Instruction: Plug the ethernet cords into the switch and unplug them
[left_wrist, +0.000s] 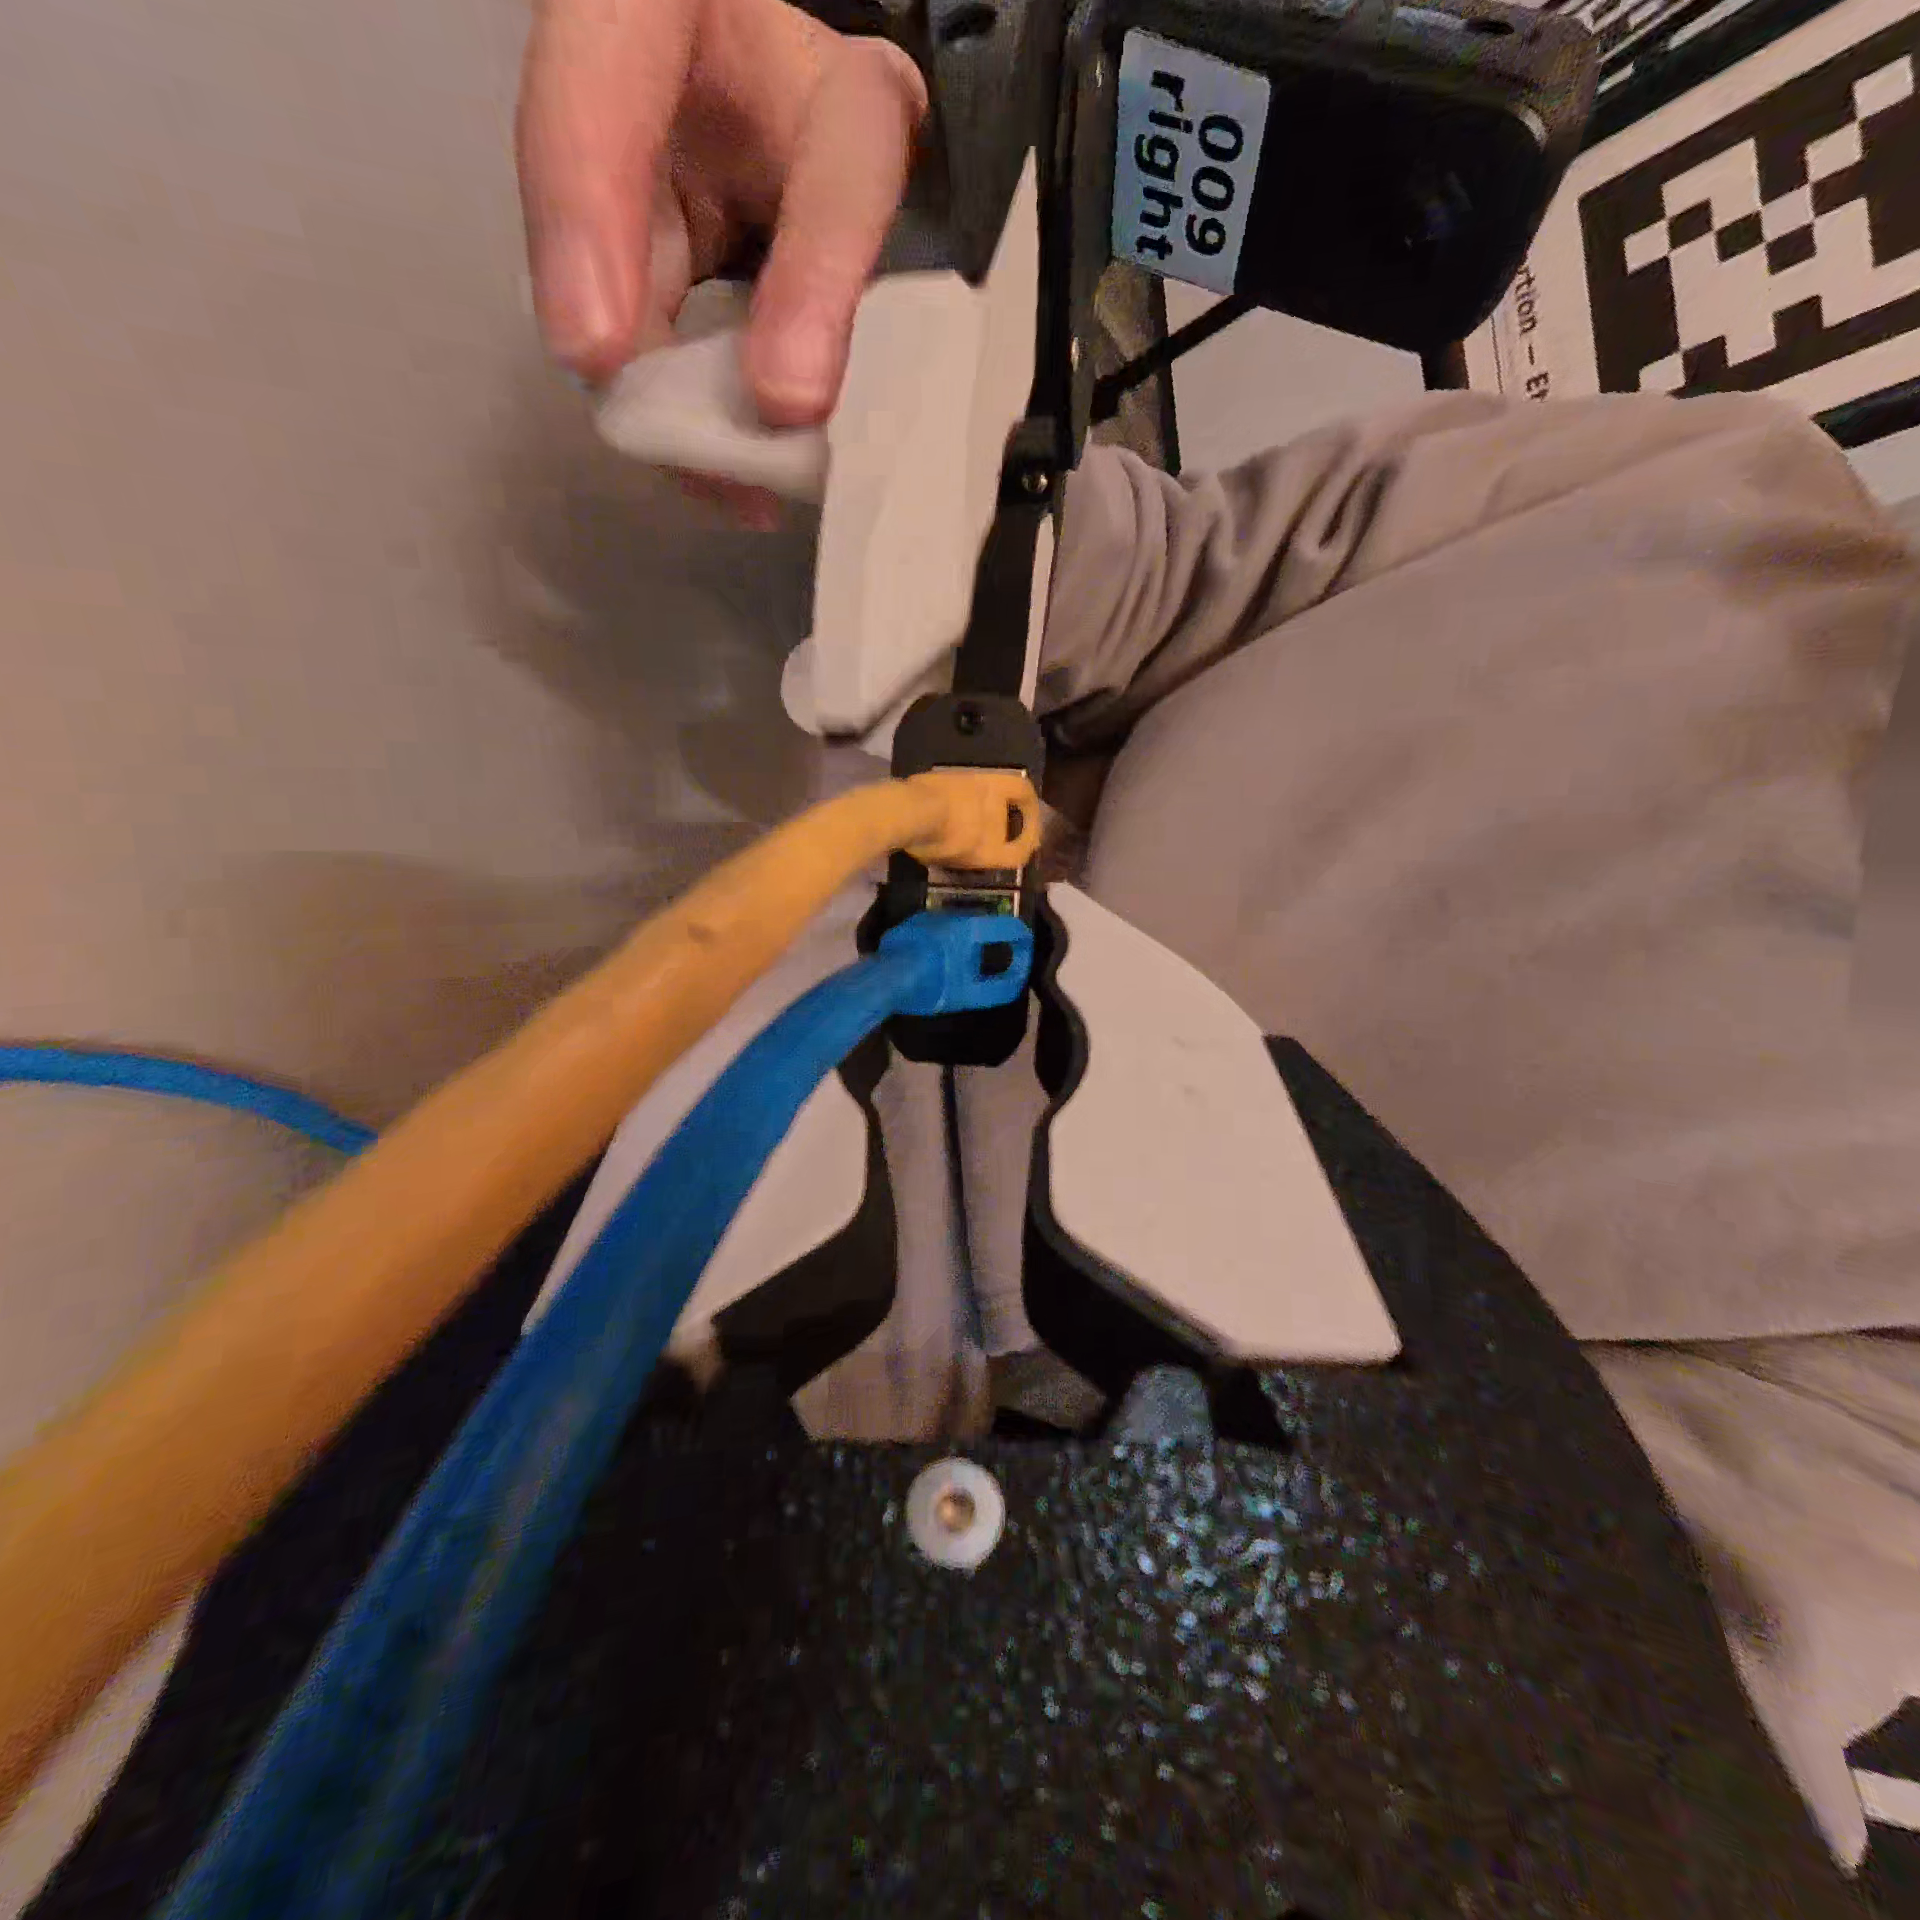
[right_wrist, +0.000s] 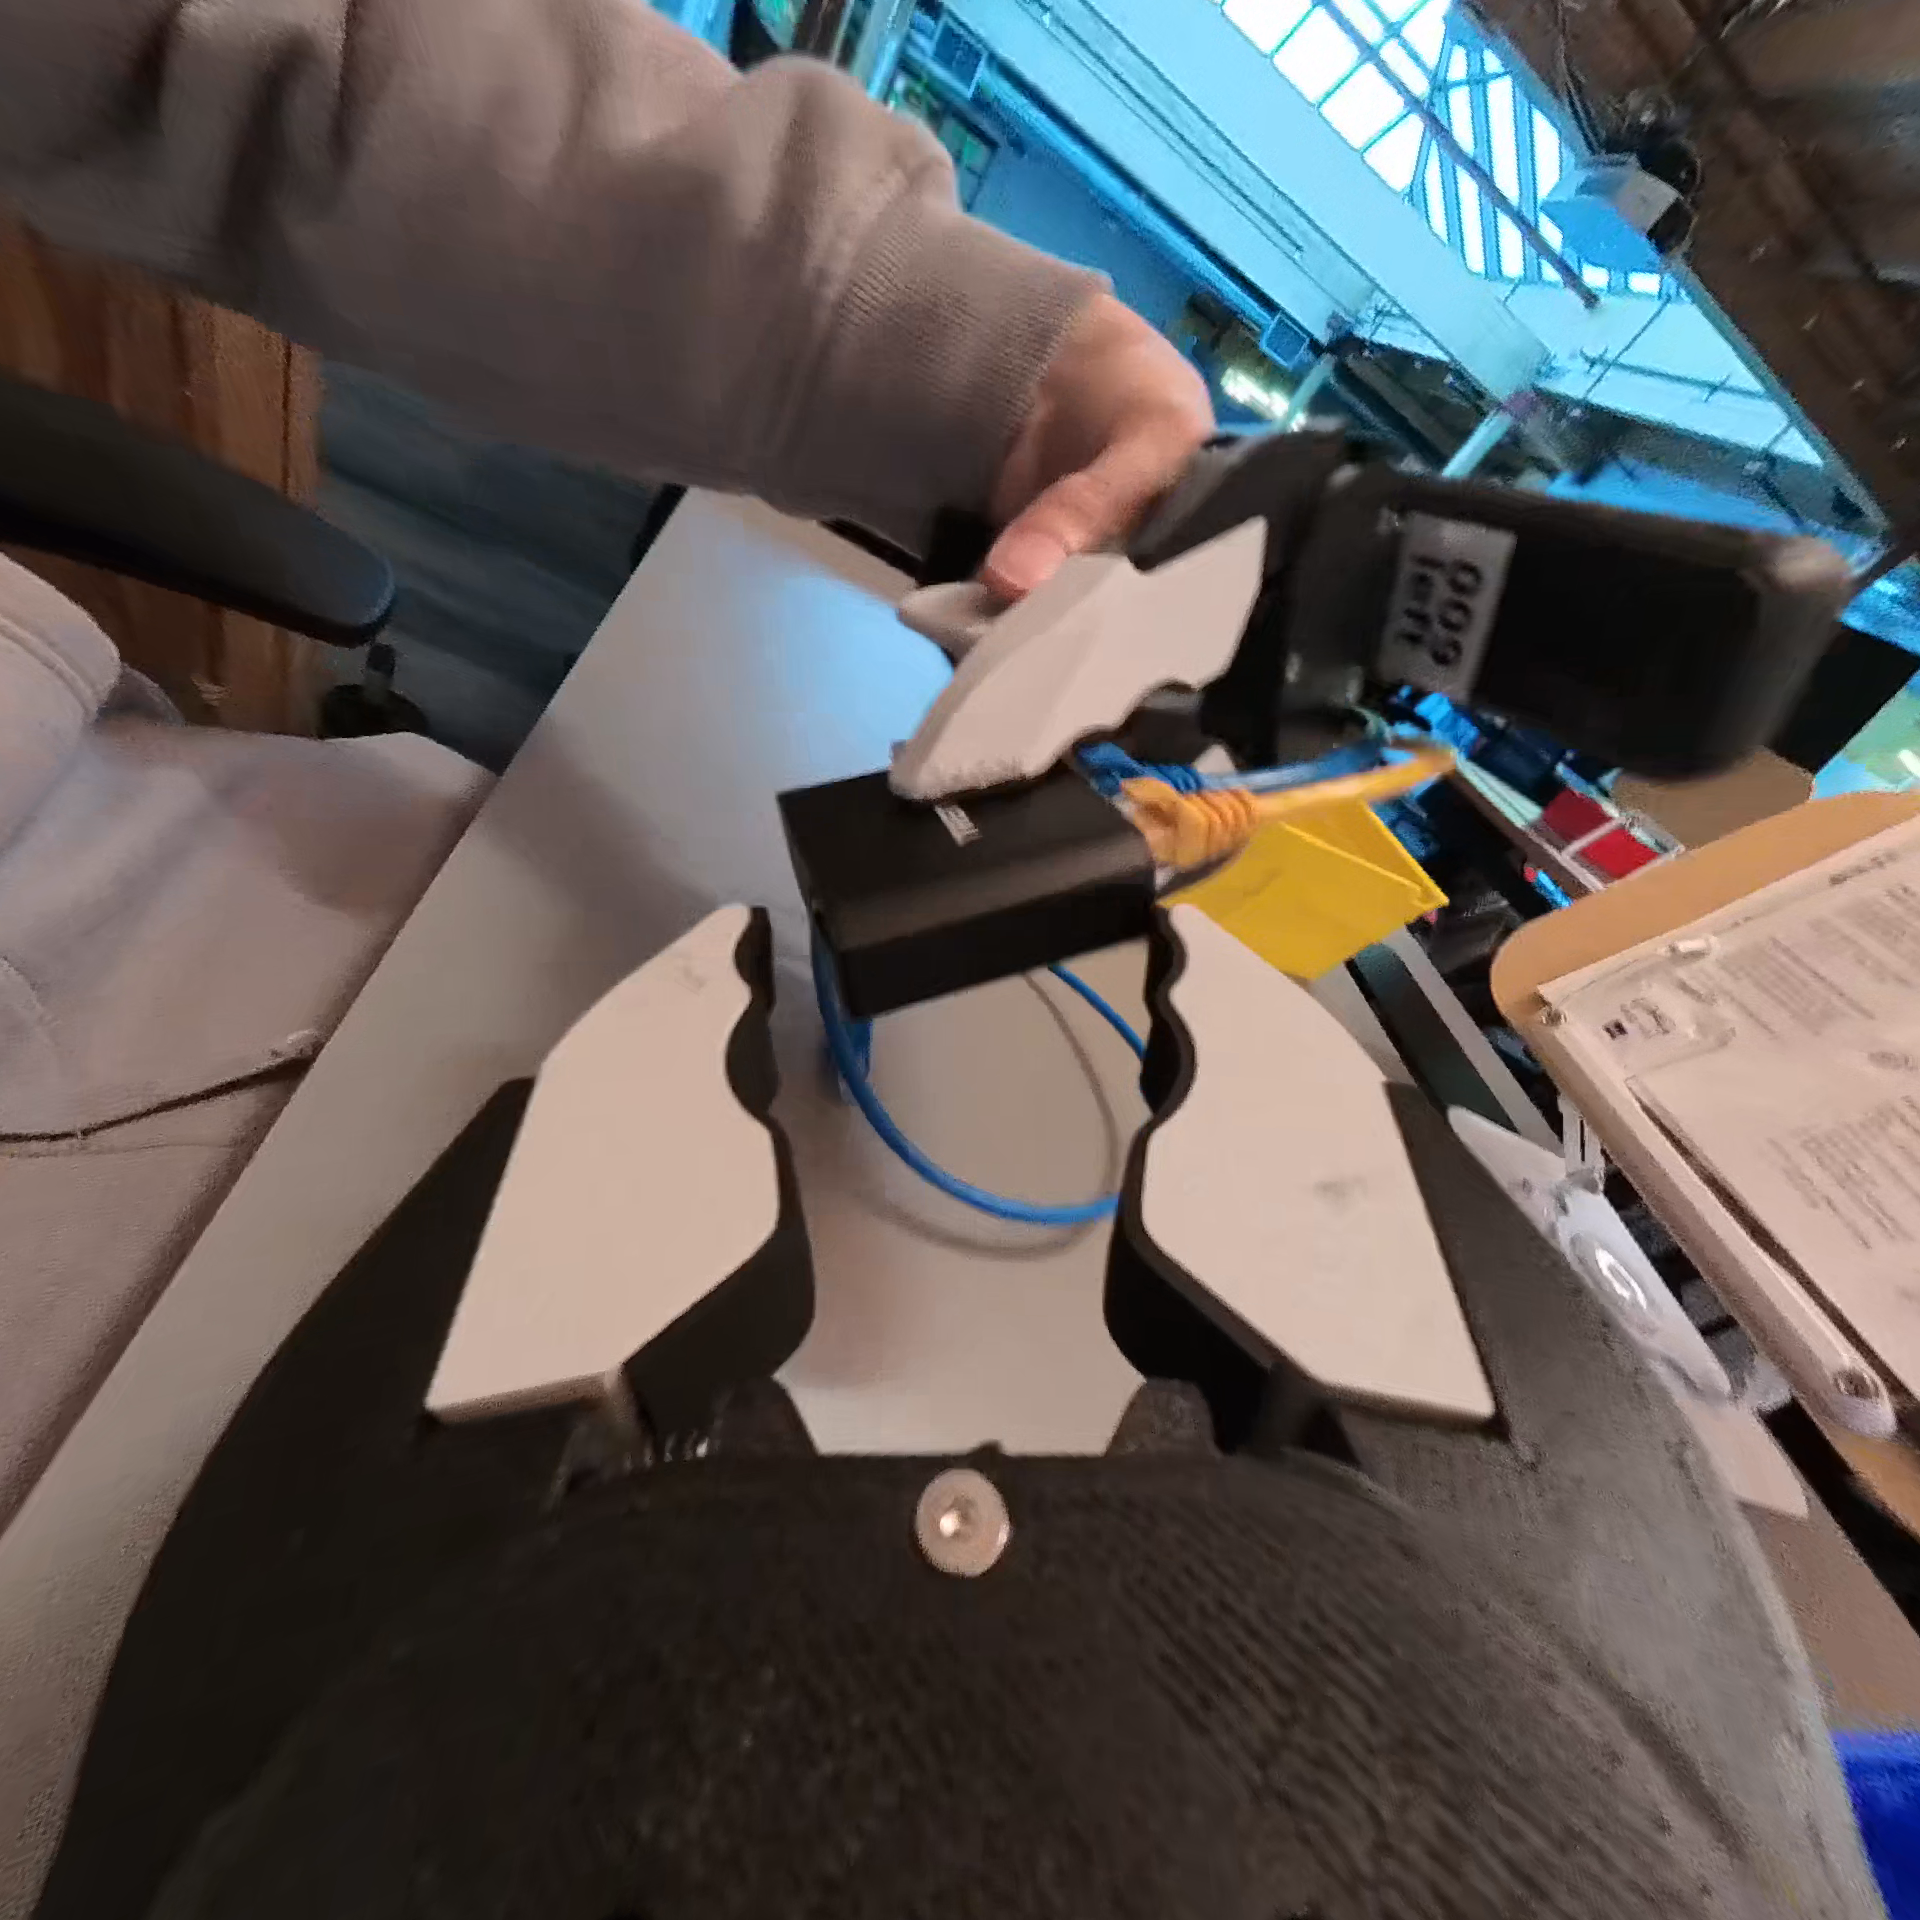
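Note:
My left gripper (left_wrist: 961, 935) is shut on the black switch (left_wrist: 966, 738), seen edge-on between its fingers. A yellow cord (left_wrist: 520, 1122) and a blue cord (left_wrist: 582, 1299) are plugged into the switch side by side, the yellow plug (left_wrist: 977, 821) farther along it than the blue plug (left_wrist: 966, 971). In the right wrist view the switch (right_wrist: 935, 862) hangs above the white table (right_wrist: 675, 727), with the left gripper's upper finger (right_wrist: 1060, 675) on top. My right gripper (right_wrist: 961, 930) is open and empty, its fingertips on either side of the switch's near end.
A blue cord loop (right_wrist: 987, 1195) lies on the table under the switch. A yellow plastic piece (right_wrist: 1309, 894) sits past the table's edge. A board with papers (right_wrist: 1714, 1039) is at the right. A chair armrest (right_wrist: 208, 540) is at the left. My two grippers' fingertips are within a few centimetres of each other.

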